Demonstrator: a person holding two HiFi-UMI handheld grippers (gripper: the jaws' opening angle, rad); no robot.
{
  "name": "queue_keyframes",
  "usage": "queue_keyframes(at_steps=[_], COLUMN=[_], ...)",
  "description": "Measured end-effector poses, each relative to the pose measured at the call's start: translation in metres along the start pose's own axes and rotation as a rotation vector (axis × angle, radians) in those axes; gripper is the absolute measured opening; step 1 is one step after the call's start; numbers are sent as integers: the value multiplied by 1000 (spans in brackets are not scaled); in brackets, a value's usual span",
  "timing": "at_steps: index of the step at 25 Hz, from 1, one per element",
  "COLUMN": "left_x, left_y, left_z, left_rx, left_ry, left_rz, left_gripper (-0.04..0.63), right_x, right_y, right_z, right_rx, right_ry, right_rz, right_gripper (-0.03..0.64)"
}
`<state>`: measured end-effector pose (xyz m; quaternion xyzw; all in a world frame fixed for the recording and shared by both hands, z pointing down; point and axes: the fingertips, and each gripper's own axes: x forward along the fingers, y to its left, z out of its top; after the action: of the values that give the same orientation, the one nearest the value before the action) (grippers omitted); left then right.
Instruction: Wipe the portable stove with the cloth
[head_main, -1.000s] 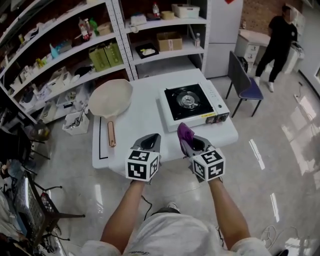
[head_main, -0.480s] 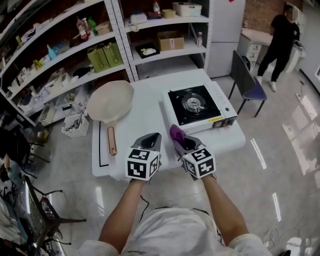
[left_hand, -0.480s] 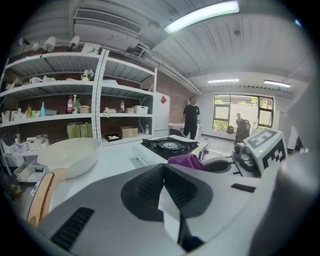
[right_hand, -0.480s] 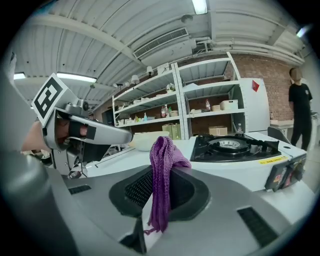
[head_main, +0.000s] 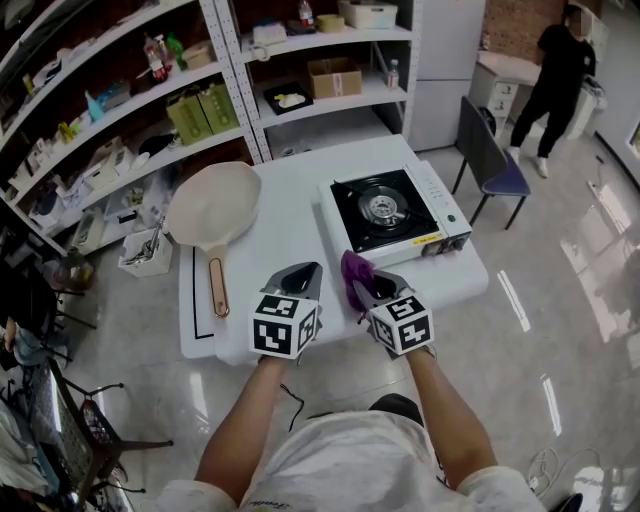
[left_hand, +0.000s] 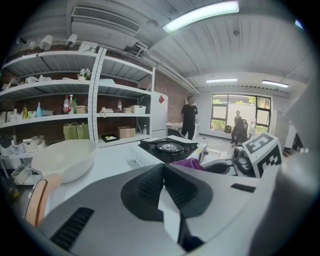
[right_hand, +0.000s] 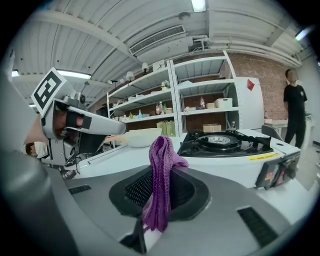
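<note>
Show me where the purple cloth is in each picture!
Head view: the cloth is just below the middle of the picture, nearer the person than the stove.
Left gripper view: small, a little right of the middle, just below the stove.
Right gripper view: big, in the middle, sticking up, with the stove behind it on the right.
Shared landmark: the stove.

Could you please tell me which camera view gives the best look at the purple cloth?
The right gripper view: the purple cloth fills the centre, pinched in the right tongs, its knit visible. The head view shows only a small purple tuft at those tongs' tip; the left gripper view shows just a sliver.
</note>
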<state>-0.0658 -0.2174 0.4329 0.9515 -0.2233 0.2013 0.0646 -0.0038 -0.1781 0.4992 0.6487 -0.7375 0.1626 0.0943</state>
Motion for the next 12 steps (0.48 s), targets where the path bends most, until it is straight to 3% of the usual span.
queue_keyframes(at_steps=[12], left_x=[26], left_y=[-25], left_z=[10], left_rx=[27], left_ry=[7], left_rz=[-54], left_gripper=[5], right_x=[-16], right_y=[-41], right_z=[-2], right_rx=[13], right_ry=[3], right_rz=[-78], right_gripper=[61])
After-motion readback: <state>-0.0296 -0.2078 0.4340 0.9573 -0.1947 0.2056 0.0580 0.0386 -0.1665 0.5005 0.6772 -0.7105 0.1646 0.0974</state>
